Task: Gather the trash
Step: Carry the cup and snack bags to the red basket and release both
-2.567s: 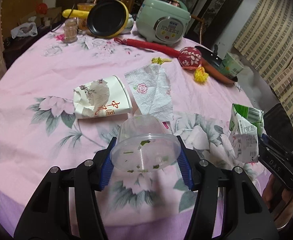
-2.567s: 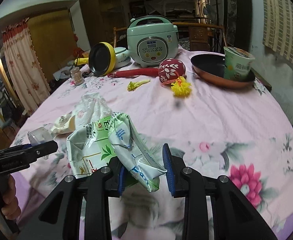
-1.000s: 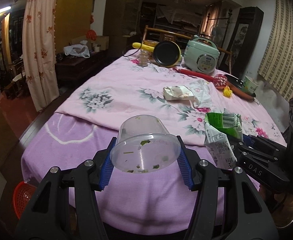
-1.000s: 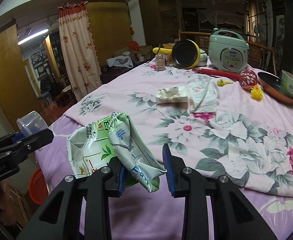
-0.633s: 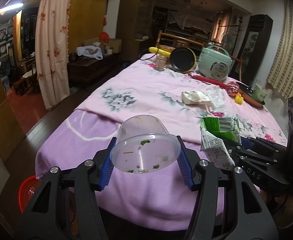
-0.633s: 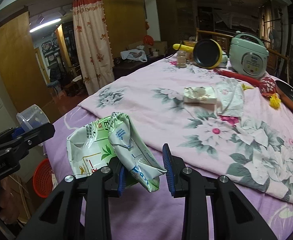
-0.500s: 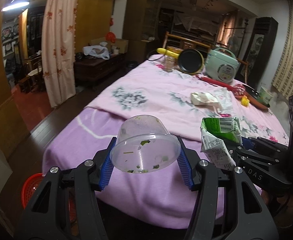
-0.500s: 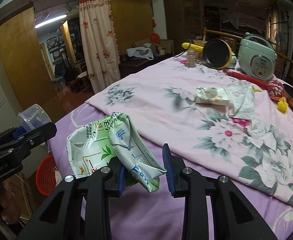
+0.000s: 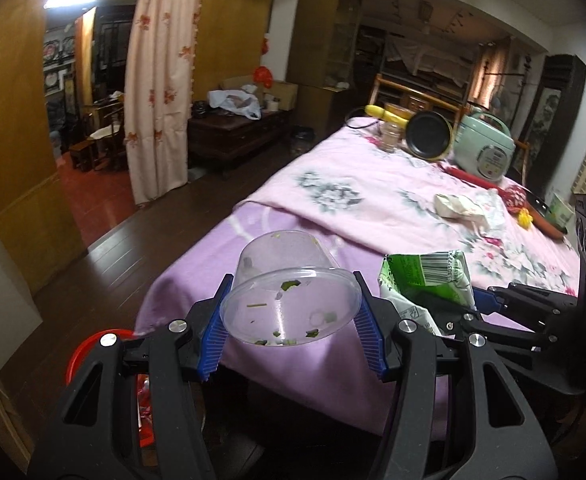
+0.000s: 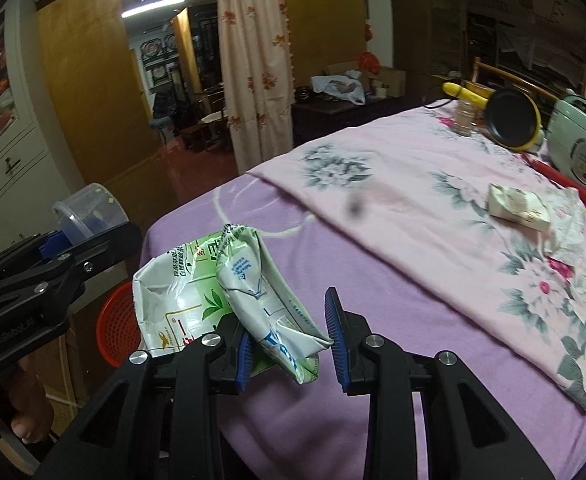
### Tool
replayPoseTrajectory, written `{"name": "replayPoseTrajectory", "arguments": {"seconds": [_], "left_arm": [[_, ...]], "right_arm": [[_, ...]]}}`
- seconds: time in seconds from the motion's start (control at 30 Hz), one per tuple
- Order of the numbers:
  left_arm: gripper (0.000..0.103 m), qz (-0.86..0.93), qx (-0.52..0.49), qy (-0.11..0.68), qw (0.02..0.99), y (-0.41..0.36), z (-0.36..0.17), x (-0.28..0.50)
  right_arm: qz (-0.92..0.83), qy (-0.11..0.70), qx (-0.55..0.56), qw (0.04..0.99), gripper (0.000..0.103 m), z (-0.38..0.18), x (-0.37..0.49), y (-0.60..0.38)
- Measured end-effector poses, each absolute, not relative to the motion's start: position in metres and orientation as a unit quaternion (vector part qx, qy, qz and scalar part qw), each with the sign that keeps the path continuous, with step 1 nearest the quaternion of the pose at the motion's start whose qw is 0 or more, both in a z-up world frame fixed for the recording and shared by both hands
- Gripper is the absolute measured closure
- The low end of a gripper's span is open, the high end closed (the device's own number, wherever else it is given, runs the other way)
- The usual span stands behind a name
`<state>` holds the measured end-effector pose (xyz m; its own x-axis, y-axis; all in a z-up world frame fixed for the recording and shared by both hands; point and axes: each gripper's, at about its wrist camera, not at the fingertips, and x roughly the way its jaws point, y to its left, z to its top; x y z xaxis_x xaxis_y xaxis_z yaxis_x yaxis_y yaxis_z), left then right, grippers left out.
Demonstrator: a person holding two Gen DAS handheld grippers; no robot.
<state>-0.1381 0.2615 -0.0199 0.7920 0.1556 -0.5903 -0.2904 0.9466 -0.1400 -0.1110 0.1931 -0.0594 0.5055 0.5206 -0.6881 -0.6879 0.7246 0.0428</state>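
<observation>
Trash in transit: left gripper (image 9: 291,334) clamps cup (image 9: 289,292), right gripper (image 10: 289,342) carton (image 10: 229,292); next, probably release over red basket (image 10: 119,326) beside the table's corner.

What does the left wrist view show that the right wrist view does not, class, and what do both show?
Left only: food scraps inside the clear cup and the frying pan at the table's far end. Right only: the white cabinet and fingers on the left gripper's handle. Both: crushed green carton, red basket, rice cooker.
</observation>
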Motion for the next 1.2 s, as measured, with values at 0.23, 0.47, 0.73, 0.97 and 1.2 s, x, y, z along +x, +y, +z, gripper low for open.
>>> {"name": "replayPoseTrajectory", "arguments": {"seconds": [0.23,0.47,0.73,0.97,1.2], "left_arm": [[0.047,0.168,-0.127,0.300,0.930,0.302,-0.026,-0.158],[0.047,0.221,-0.158,0.303,0.913,0.348,-0.037,-0.183],[0.047,0.274,-0.210,0.330,0.878,0.410,-0.072,-0.219],[0.047,0.321,-0.249,0.371,0.835,0.459,-0.122,-0.245],[0.047,0.339,-0.277,0.396,0.807,0.482,-0.152,-0.255]], "right_arm": [[0.395,0.349,-0.158,0.835,0.071,-0.062,-0.126,0.250],[0.439,0.346,-0.194,0.806,0.071,-0.068,-0.144,0.309],[0.466,0.363,-0.232,0.773,0.071,-0.098,-0.160,0.371],[0.476,0.378,-0.278,0.744,0.072,-0.138,-0.173,0.416],[0.486,0.403,-0.299,0.716,0.071,-0.170,-0.185,0.446]]}}
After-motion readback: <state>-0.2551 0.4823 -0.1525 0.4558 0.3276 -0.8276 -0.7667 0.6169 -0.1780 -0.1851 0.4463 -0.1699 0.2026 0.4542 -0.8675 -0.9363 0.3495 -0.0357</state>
